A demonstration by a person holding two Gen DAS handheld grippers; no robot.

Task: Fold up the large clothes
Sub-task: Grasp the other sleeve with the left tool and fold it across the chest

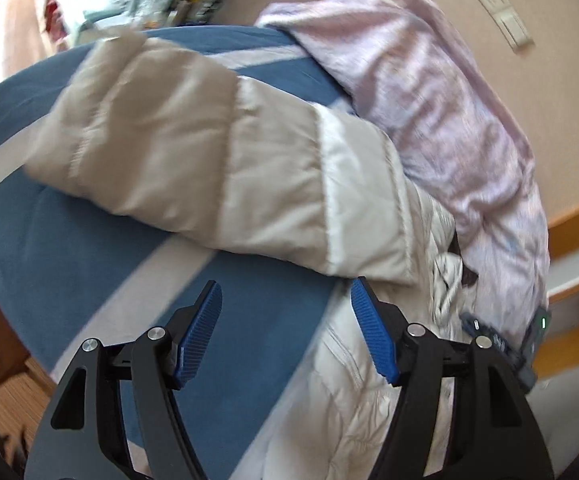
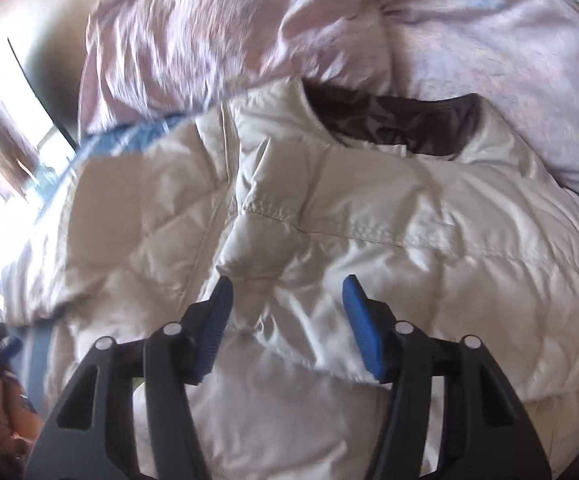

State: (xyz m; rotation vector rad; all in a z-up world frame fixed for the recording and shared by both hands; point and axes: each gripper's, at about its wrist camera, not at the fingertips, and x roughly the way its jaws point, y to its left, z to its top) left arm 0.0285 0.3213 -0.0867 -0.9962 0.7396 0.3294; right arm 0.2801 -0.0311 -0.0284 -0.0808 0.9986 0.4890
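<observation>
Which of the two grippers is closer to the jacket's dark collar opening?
The right. The right gripper hovers open over the jacket just below its collar opening. The left gripper sits off by the sleeve, over the blue bedcover.

Home bedroom: blue-sheeted bed (image 1: 69, 240), rumpled duvet (image 1: 429, 100).

One cream-white quilted puffer jacket (image 1: 217, 168) lies on the bed, its one visible sleeve stretching toward ten o'clock in the left wrist view; the right wrist view shows the same jacket (image 2: 369, 240), with one dark brown collar lining (image 2: 405, 128) at one o'clock. One pale pink crumpled blanket (image 1: 441, 120) sits at two o'clock. One blue bed cover with pale stripes (image 1: 89, 248) shows three stripes. One set of beige wall switches (image 1: 501, 12) counts two plates. Four blue ribbed finger pads (image 1: 201, 332) appear, two per view.
</observation>
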